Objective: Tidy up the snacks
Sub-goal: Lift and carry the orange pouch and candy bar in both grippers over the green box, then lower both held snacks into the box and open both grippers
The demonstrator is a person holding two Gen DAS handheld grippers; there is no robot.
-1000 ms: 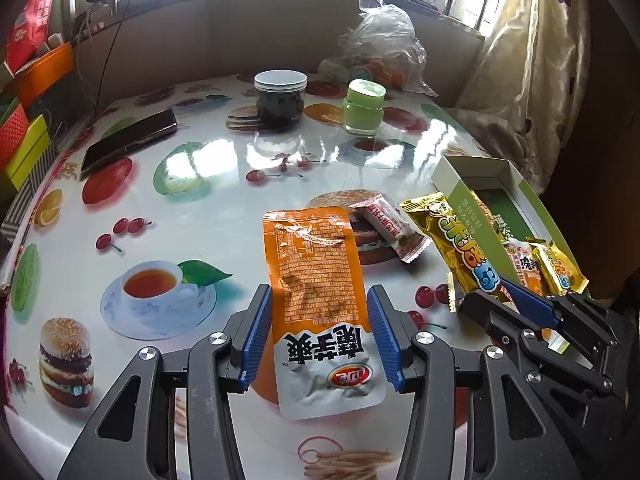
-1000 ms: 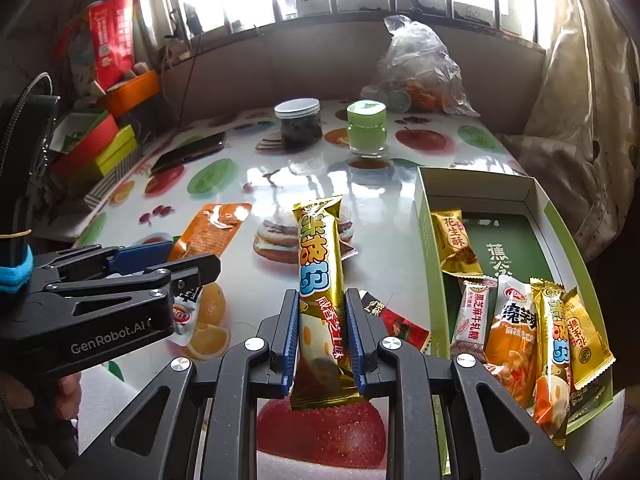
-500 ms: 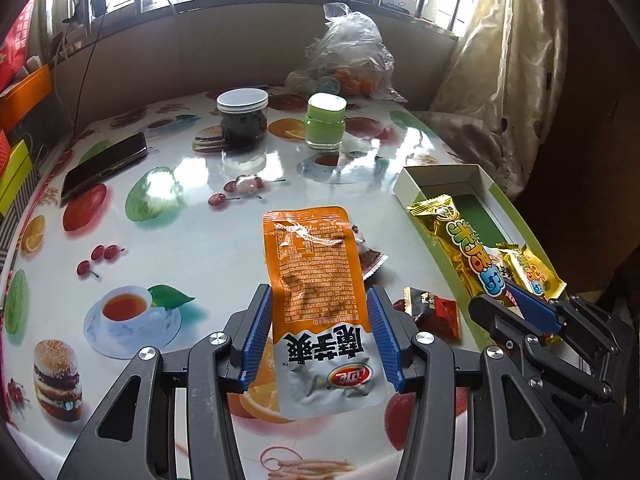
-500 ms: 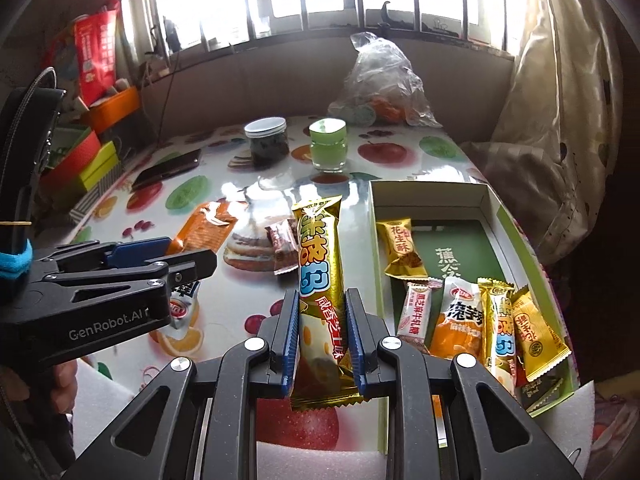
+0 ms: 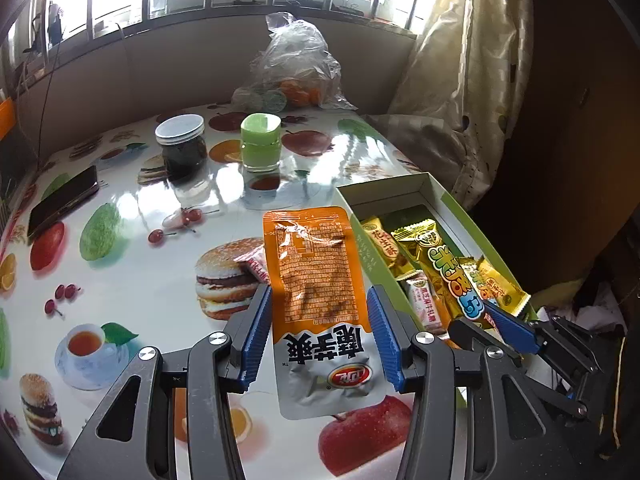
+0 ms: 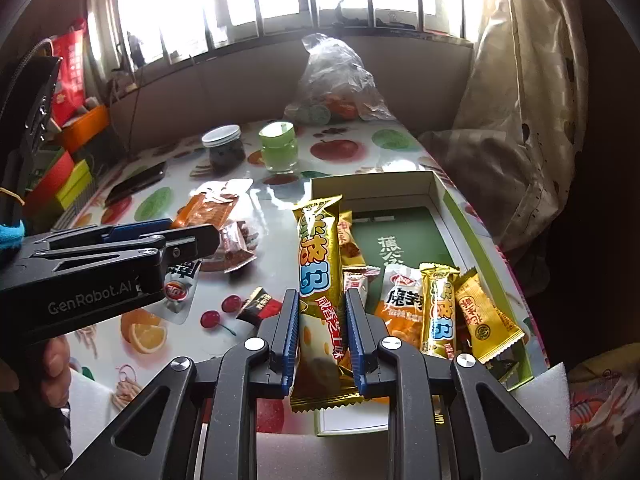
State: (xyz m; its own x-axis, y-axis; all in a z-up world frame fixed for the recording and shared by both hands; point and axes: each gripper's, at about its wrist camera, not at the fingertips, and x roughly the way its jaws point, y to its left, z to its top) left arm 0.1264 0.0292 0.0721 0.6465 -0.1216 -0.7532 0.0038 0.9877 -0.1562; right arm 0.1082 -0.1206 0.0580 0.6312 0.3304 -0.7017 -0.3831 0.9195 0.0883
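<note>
The left gripper is clenched on an orange pouch, held above the table's right half, just left of the green box at the right edge. The right gripper grasps a gold bar over the box's near left wall, its long axis parallel to the box's; judged nearer, it needs only a short move right.

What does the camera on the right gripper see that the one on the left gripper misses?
Only the right wrist view shows the small red-and-black packet on the table and the coloured boxes at the left. Only the left wrist view shows the printed teacup. Both show the green box, the orange pouch and the gold bar.
</note>
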